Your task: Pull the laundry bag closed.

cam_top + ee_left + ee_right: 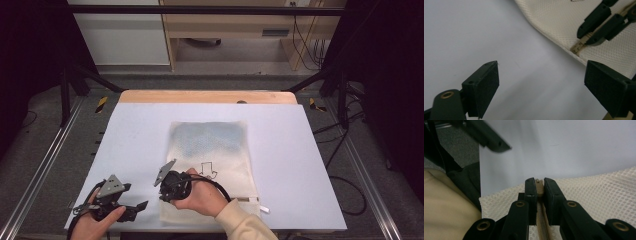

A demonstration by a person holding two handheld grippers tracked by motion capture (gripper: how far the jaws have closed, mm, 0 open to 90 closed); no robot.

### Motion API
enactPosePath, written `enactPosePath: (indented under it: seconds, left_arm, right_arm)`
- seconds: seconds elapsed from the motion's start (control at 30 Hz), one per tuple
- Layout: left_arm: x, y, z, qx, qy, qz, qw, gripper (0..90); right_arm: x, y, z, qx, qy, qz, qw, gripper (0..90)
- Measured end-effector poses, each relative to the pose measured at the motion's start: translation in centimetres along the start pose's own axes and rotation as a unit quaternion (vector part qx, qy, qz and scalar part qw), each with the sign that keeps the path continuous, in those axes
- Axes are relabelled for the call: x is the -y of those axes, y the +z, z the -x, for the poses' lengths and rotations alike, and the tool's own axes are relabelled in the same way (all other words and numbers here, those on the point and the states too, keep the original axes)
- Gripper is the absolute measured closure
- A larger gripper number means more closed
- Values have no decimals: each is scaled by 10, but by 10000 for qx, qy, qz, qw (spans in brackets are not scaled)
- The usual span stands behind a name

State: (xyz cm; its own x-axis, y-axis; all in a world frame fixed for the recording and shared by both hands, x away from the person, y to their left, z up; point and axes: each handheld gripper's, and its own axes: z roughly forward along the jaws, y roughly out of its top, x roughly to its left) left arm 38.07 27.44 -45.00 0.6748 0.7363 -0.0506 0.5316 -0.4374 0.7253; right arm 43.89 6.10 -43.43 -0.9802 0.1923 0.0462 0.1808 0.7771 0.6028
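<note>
My right hand-held gripper (539,188) is clamped on the zipper (539,185) at the near-left corner of the mesh bag (210,145), which lies flat mid-counter (300,175). My left hand-held gripper (541,82) hangs over bare counter just beside that corner, jaws wide apart with nothing between them; I see its fingers (135,207) pointing towards the bag.

A pale lavender-white rectangular mat (280,150) covers the light wooden tabletop (207,96), whose far edge shows as a bare strip. Beyond it stands a light wooden cabinet (230,30), with black cables (307,47) hanging at its right side over the grey floor (45,165).
</note>
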Motion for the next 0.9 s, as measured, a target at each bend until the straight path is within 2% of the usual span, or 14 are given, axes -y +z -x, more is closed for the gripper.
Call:
enactPosePath:
  seconds: [0.17, 0.23, 0.43, 0.6, 0.67, 0.87, 0.9]
  left_arm:
    - [-4, 5, 12, 259, 19, 11, 9997, 162]
    - [-6, 6, 17, 407, -77, 120, 9991, 168]
    - [-10, 17, 32, 406, -19, 31, 9992, 169]
    - [-10, 23, 31, 398, -165, 16, 9991, 212]
    - [-10, 24, 31, 458, -185, -1, 9988, 240]
    - [-10, 27, 31, 584, -270, -25, 9979, 246]
    - [-10, 28, 30, 682, -332, -9, 9971, 248]
  right_arm:
    - [1, -2, 0, -19, -7, -13, 10000, 815]
    - [1, -2, 1, -7, -5, -9, 10000, 815]
    - [1, -3, -1, -5, -32, -4, 10000, 815]
    - [1, -6, -1, 0, -66, 30, 10000, 816]
    - [0, -7, -1, 32, -35, 58, 10000, 816]
    - [-2, -13, -1, 55, -33, 171, 9998, 817]
    - [-2, -14, -1, 55, -48, 164, 9998, 817]
